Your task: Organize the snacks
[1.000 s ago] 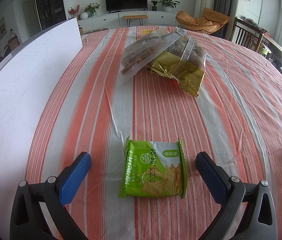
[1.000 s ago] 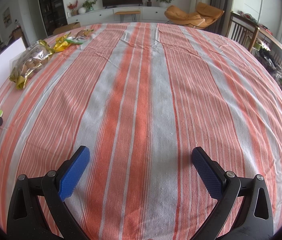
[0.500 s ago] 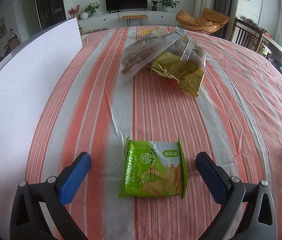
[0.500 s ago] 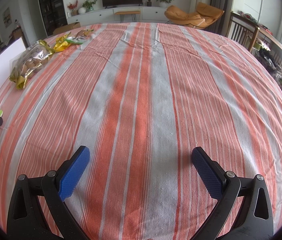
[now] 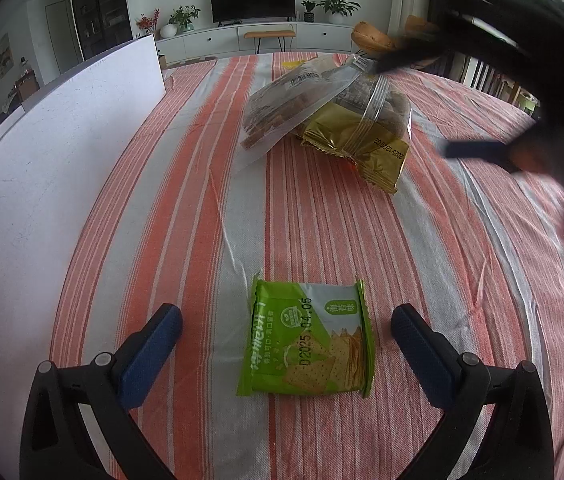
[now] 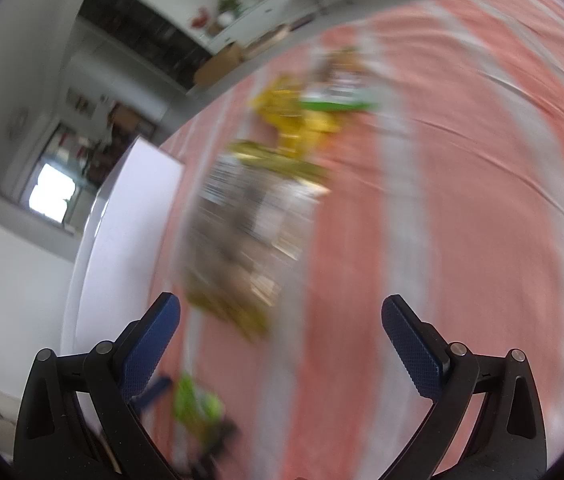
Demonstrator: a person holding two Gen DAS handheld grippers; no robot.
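From the left wrist, the left gripper [image 5: 286,330] is hovering wide open around a green cracker packet [image 5: 308,346] lying on the striped tablecloth [image 5: 161,200]. From the right wrist, blurred, the right gripper [image 6: 281,322] is gaping empty over the snack bags [image 6: 241,232].

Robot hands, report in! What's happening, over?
Left gripper open, straddling green cracker packet. Right gripper open, empty, view blurred. Nothing blocking packet.
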